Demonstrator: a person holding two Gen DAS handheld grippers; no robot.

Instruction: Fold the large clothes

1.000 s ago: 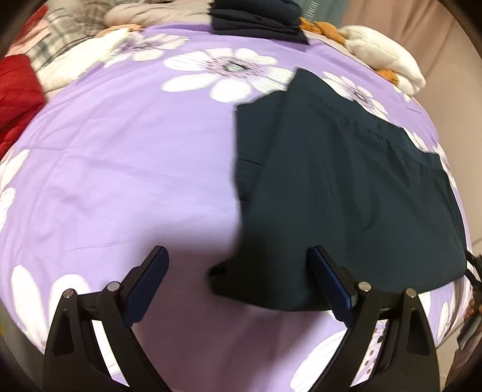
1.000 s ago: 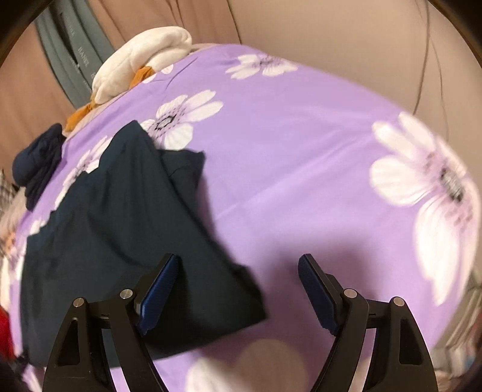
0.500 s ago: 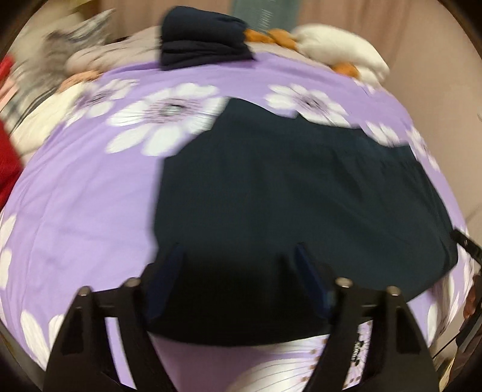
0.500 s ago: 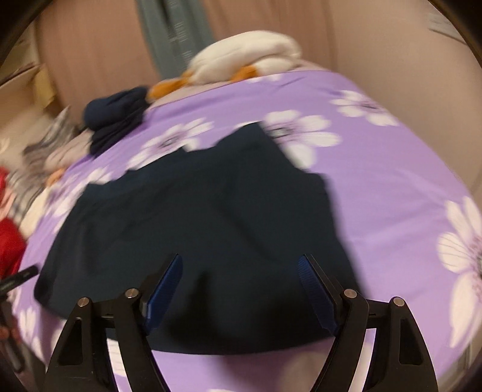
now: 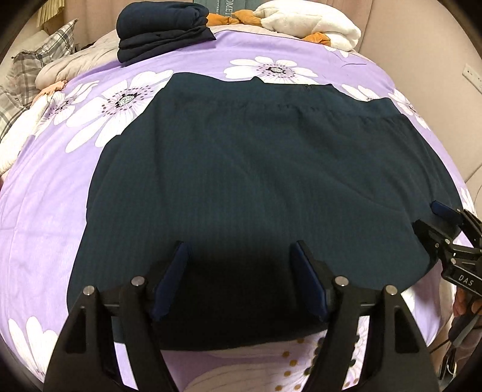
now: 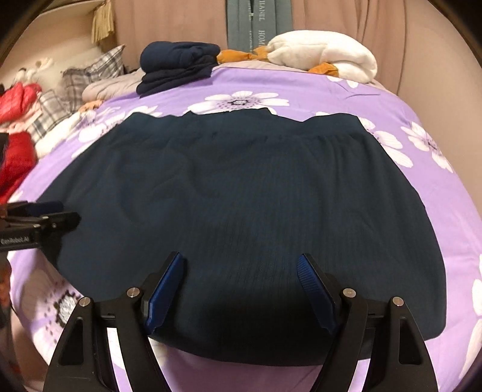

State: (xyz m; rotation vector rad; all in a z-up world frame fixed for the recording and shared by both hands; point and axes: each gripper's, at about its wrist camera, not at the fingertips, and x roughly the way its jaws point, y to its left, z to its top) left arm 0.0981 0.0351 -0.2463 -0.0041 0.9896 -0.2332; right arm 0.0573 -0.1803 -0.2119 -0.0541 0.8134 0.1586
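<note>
Bed (image 6: pixel 391 99) fills most of the room; cover is purple with large white flowers. Landmark: the bed's far edge. Along it, a folded navy stack (image 6: pixel 177 64), and to that stack's right a white plush toy with orange parts (image 6: pixel 322 57). Left of the stack: plaid pillow (image 6: pixel 90 75), then red fabric (image 6: pixel 18 144) further left. Behind the far edge: pinkish-beige curtain (image 6: pixel 180 24) and a grey-green lettered hanging (image 6: pixel 259 24). Wall socket (image 5: pixel 471 77) on the right-hand wall. Lighting dim, warm, indoor.

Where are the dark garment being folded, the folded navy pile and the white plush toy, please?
dark garment (image 5: pixel 256 181), left wrist view, middle of its cloth.
folded navy pile (image 5: pixel 162 27), left wrist view, top fold.
white plush toy (image 6: pixel 325 54), right wrist view, its body.
</note>
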